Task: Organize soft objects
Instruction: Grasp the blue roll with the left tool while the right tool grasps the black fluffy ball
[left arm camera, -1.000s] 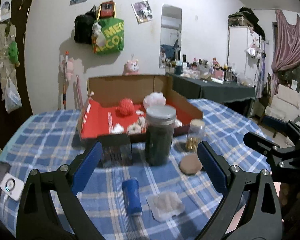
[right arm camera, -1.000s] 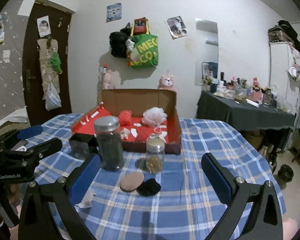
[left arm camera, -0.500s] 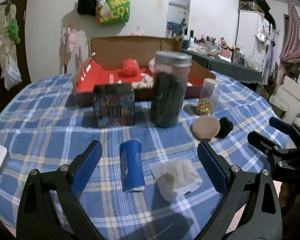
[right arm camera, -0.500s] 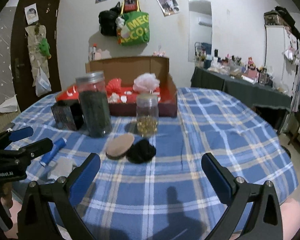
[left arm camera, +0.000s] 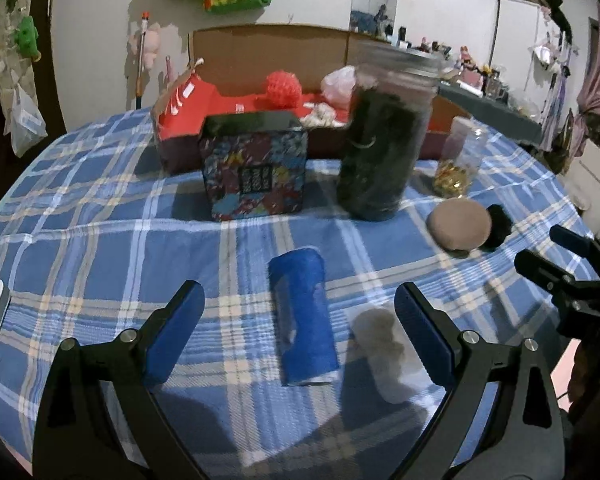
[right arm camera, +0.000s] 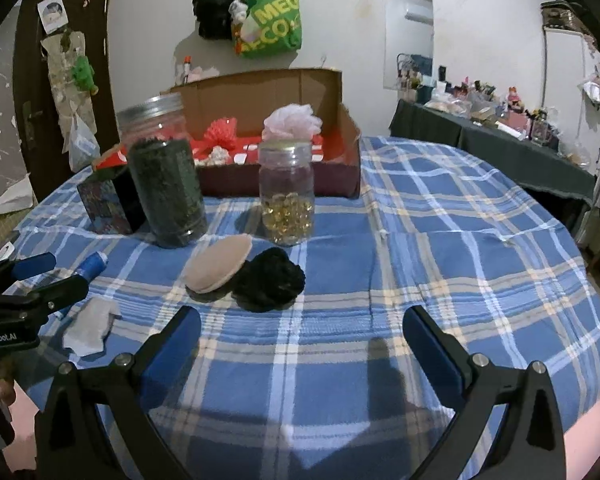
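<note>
left wrist view: my left tongs wide, blue roll between them | right tongs wide, black puff ahead, touching tan pad

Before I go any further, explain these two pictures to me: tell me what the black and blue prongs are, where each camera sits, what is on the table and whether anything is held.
The prongs are two-finger grippers that a person holds, one in each hand. Each carries a wide-angle camera looking forward along its fingers, so the room appears bent.

The left-hand view shows the left gripper, open and empty, with a blue roll and a pale cloth piece between its fingers on the checked tablecloth.

The right-hand view shows the right gripper, also open and empty. Ahead lie a beige pad touching a black fluffy ball, a dark-filled jar, a smaller jar, a patterned box and a cardboard tray.
</note>
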`<state>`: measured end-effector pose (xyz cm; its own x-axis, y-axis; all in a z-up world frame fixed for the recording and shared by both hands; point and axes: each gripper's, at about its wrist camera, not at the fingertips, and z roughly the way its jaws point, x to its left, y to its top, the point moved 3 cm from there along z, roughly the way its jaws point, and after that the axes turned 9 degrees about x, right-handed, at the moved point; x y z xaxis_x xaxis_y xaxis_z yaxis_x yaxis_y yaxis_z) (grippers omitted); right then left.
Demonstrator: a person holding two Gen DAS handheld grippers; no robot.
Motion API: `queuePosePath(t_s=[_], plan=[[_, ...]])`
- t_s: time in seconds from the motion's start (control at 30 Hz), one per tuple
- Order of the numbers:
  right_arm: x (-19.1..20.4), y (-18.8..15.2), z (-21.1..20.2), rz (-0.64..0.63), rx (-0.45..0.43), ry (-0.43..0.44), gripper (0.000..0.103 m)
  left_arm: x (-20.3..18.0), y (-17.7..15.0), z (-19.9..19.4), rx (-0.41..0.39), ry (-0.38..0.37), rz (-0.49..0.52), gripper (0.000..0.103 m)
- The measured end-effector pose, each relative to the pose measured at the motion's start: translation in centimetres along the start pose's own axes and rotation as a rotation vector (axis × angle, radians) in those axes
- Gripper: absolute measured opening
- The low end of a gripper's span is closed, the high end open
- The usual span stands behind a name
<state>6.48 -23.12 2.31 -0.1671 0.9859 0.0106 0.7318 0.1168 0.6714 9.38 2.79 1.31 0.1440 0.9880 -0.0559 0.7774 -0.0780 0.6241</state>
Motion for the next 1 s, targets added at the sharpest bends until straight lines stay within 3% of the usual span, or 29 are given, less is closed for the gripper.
queuePosePath(t_s=[0.13, 0.2, 0.27, 0.33, 0.37, 0.4, 0.43, 0.47, 0.7, 1.0], plan=[[0.0, 0.9, 1.4, -0.027, 0.042, 0.005, 0.102, 0.7, 0.3, 1.0, 0.044, -0.006, -0.002, 0.096], [0.1, 1.3, 2.0, -0.041, 0.060, 0.012, 0.097, 1.0, 0.4, 1.3, 0.057, -0.020, 0.000, 0.079], [0.2, 1.7, 2.5, -0.055, 0.082, 0.027, 0.087, 1.1, 0.4, 1.6, 0.075, -0.037, 0.006, 0.071], [0.3, 2.1, 3.1, -0.062, 0.096, 0.041, 0.079, 1.0, 0.5, 1.5, 0.071, -0.035, 0.023, 0.052], [0.4, 2.2, 3.3, -0.064, 0.101, 0.056, 0.070, 0.9, 0.4, 1.4, 0.066, -0.046, 0.033, 0.039], [0.4, 2.3, 3.5, -0.066, 0.105, 0.074, 0.051, 0.9, 0.4, 1.3, 0.064, -0.054, 0.035, 0.030], [0.4, 2.3, 3.8, -0.067, 0.117, 0.100, 0.038, 0.9, 0.3, 1.3, 0.065, -0.064, 0.039, 0.028], [0.4, 2.4, 3.8, -0.066, 0.118, 0.113, 0.031, 0.7, 0.3, 1.2, 0.065, -0.075, 0.049, 0.026], [0.1, 2.7, 1.2, -0.064, 0.025, 0.096, 0.030, 0.0, 1.0, 0.2, 0.041, -0.092, 0.079, 0.024], [3.6, 2.9, -0.7, -0.119, 0.002, 0.257, 0.030, -1.9, 3.0, -0.3, 0.009, -0.159, 0.106, 0.024]])
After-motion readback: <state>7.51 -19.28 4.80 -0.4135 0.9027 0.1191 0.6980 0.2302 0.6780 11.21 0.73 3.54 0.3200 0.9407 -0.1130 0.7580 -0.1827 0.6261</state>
